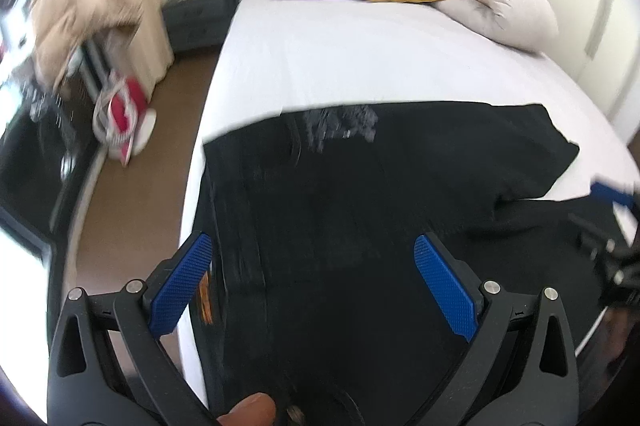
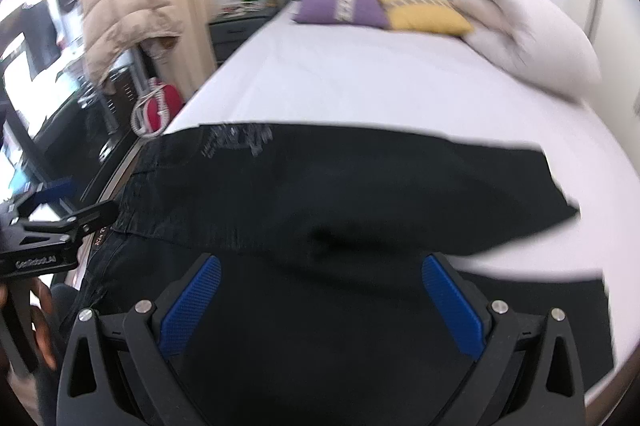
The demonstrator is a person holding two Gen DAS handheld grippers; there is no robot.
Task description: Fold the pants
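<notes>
Left claw: jaws spread, empty, above the waistband end of the black pants. Right claw: jaws spread, empty, above the mid-leg. Pants lie on the bed near its foot edge, long axis crosswise, one leg doubled over. Left claw nearer the waist. Motion blur obscures fold edges; nearest cloth is cut off.

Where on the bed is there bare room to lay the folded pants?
Bare sheet lies between the pants and the pillows. The near end is covered by pants, with both tools over them.
</notes>
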